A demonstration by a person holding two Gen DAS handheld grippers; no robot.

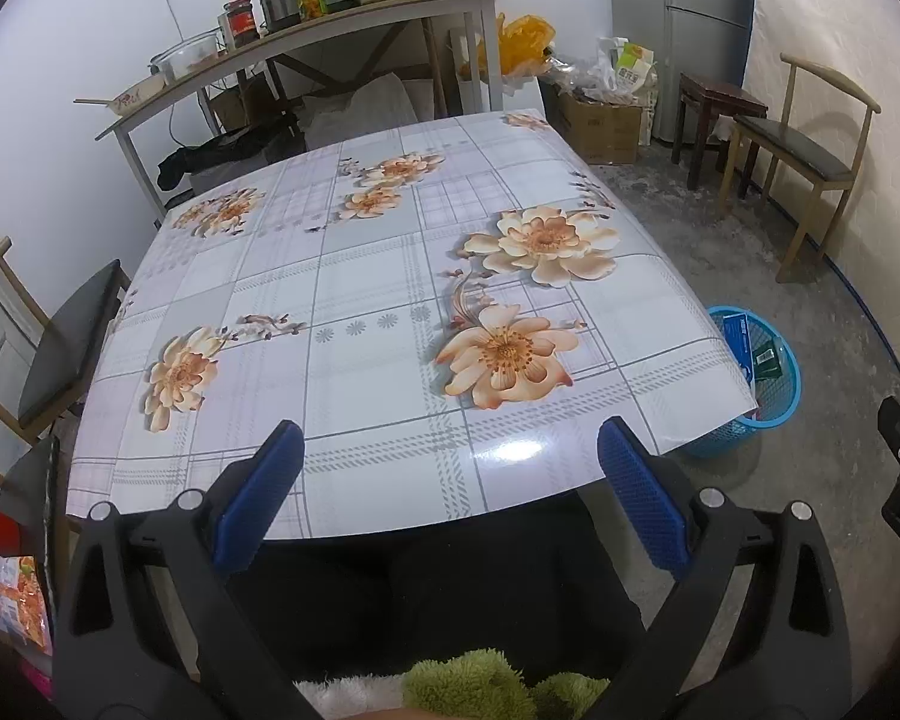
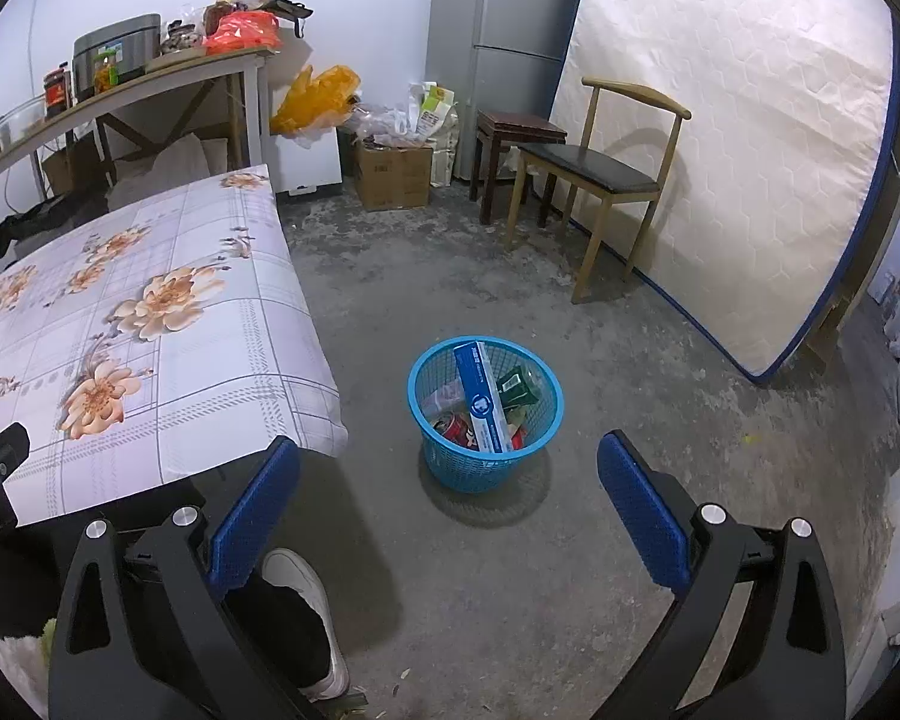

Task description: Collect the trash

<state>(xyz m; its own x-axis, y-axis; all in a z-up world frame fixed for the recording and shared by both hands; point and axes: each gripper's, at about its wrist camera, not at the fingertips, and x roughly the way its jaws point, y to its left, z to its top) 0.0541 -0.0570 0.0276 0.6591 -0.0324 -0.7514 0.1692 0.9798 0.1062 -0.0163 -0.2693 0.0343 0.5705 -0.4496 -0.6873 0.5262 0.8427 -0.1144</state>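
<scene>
A: Where's the trash?

B: Yours sits in the blue basket (image 2: 485,414), lower centre of the right view, on the floor beside the table (image 2: 150,324); a long box (image 2: 480,396) leans inside.

A: And your tongs?

B: Your left gripper (image 1: 450,468) and right gripper (image 2: 450,480) are both spread, holding nothing, probably because the tabletop looks cleared.

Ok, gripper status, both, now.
Left gripper: open, holding nothing, over the table.
Right gripper: open, empty, facing the blue basket.
</scene>
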